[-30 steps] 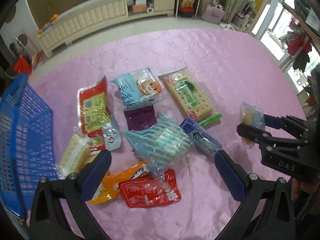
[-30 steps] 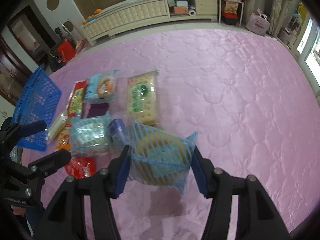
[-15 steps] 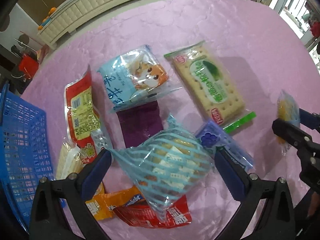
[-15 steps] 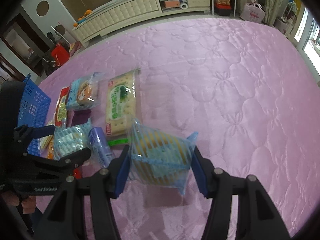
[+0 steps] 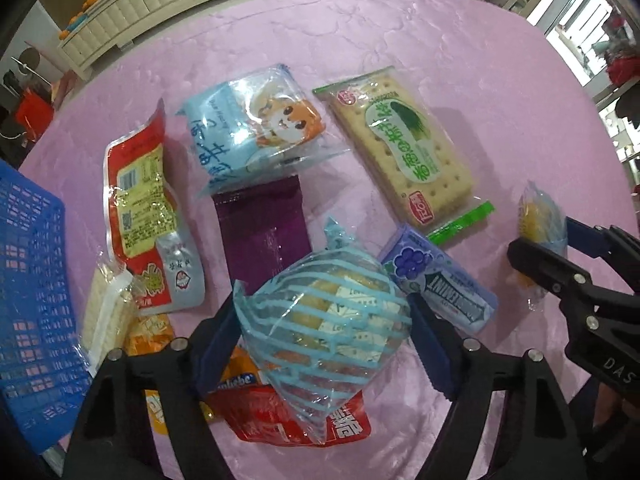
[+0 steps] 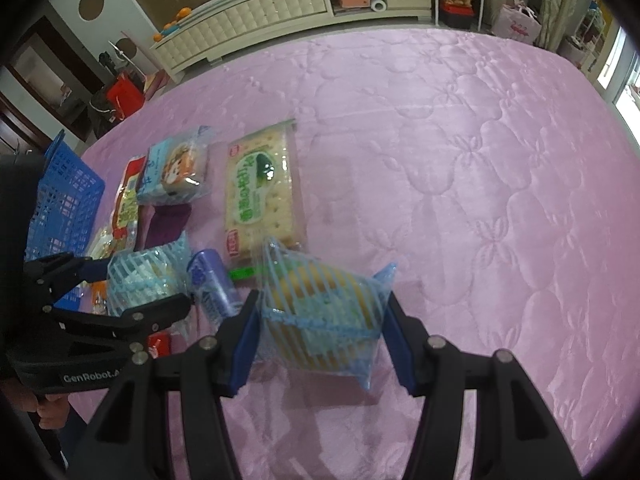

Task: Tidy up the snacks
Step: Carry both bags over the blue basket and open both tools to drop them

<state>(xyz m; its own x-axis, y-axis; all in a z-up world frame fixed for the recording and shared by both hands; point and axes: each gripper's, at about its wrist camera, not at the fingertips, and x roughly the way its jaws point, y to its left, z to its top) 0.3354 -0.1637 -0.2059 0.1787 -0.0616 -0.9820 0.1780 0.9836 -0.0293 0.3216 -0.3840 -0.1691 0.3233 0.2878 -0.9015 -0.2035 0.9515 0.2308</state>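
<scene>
Left wrist view: left gripper (image 5: 324,344) jaws, just closing, now touch a striped bag (image 5: 324,336) (atop the pile); right gripper (image 6: 320,340) clamps another bag (image 6: 320,320).

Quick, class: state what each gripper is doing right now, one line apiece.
Left gripper: jaws have just been closing, pads now against a blue-striped snack bag on the pile.
Right gripper: shut on another blue-striped bag.
</scene>
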